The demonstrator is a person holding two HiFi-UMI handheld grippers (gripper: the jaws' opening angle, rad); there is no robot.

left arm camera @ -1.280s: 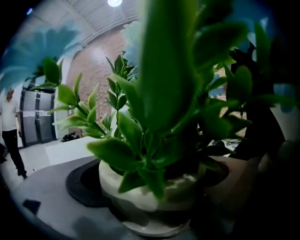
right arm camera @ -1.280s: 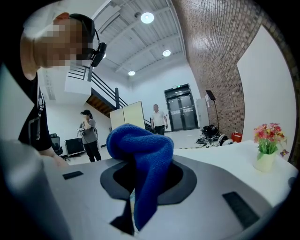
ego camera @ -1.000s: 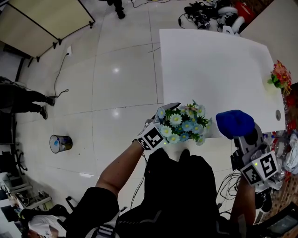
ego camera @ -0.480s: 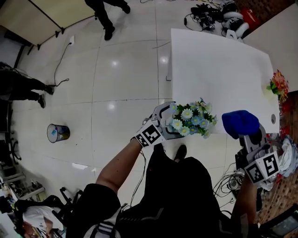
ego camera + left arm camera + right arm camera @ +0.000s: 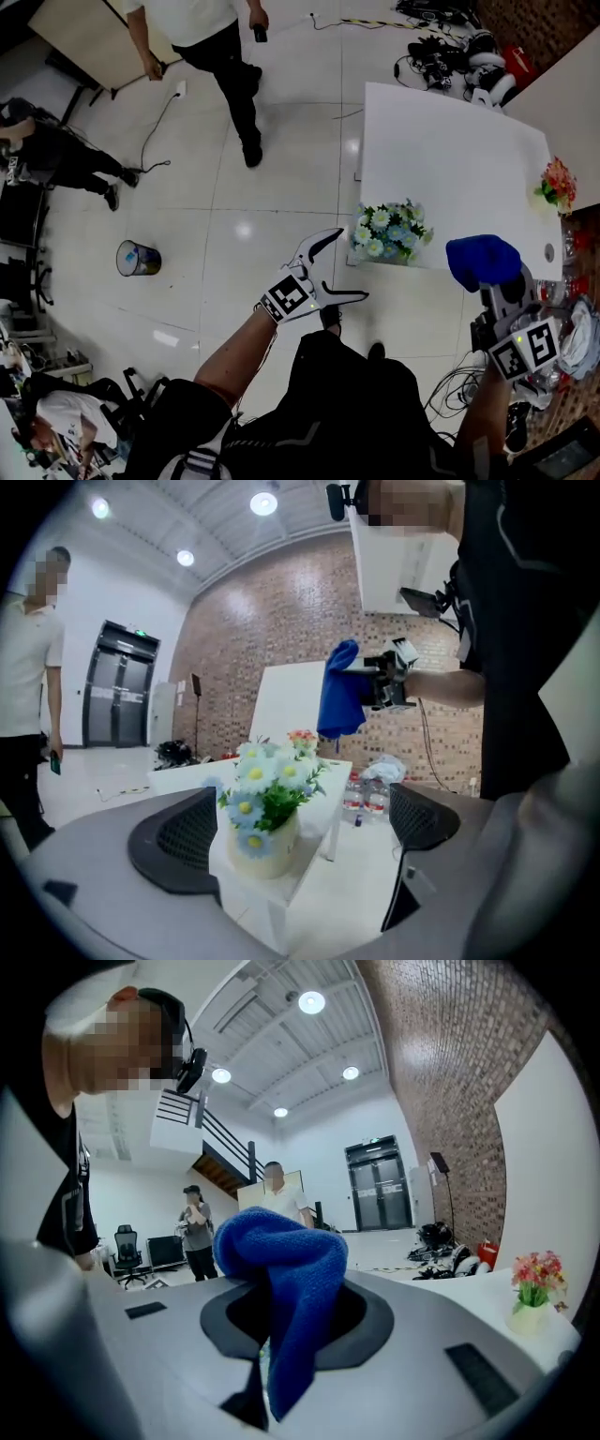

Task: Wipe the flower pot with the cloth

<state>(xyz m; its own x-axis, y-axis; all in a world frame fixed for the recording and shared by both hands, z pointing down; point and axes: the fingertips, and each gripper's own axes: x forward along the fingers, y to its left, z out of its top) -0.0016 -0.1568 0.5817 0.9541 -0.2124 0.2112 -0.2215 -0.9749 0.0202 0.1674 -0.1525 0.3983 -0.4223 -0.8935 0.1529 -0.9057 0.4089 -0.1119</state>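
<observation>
On the table, two flower pots

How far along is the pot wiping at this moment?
Done: the pot stands on the table corner, clear of the open left claw. In hand: the right claw is shut on the cloth, held apart from the pot. Left: no cloth-to-pot contact shows, so the wiping itself appears still to do.

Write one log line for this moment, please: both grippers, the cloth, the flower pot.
left gripper: open, empty | right gripper: shut on blue cloth | flower pot: upright at table corner, untouched | wiping: not yet
</observation>
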